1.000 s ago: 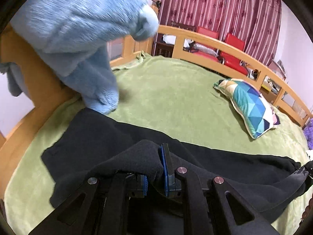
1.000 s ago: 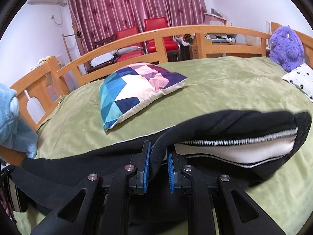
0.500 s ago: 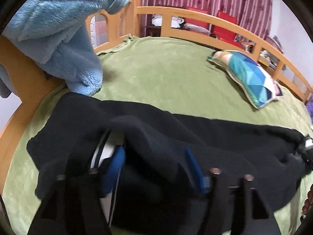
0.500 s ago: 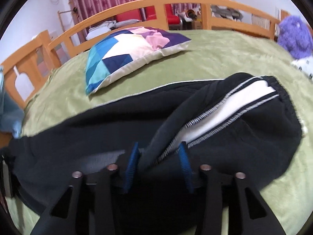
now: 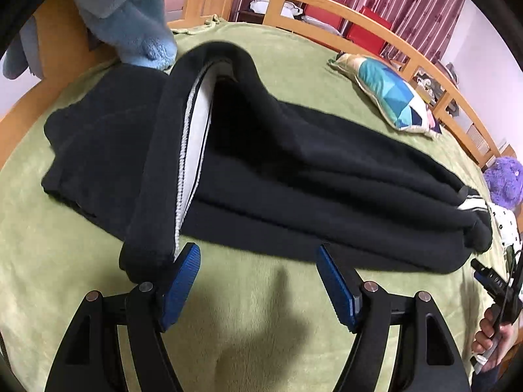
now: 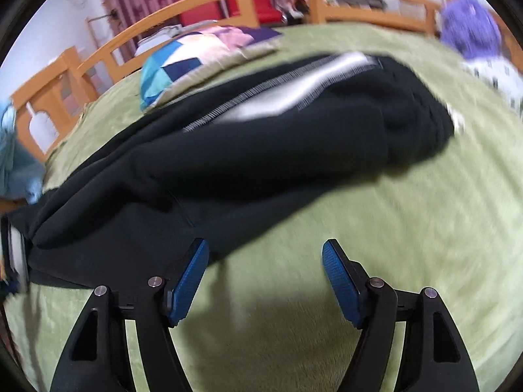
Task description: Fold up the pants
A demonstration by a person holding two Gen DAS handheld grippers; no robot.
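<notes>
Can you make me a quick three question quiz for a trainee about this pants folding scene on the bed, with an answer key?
1. True or false: the left gripper is clamped on the black pants.
2. Multiple choice: the patterned pillow lies (A) on top of the pants, (B) on the green blanket beyond the pants, (C) under the blue plush fabric.
3. Fill in: the right gripper has its jaws ____.

Key
1. False: its jaws are spread, with the pants' edge against the left finger.
2. B
3. Open, holding nothing.
</notes>
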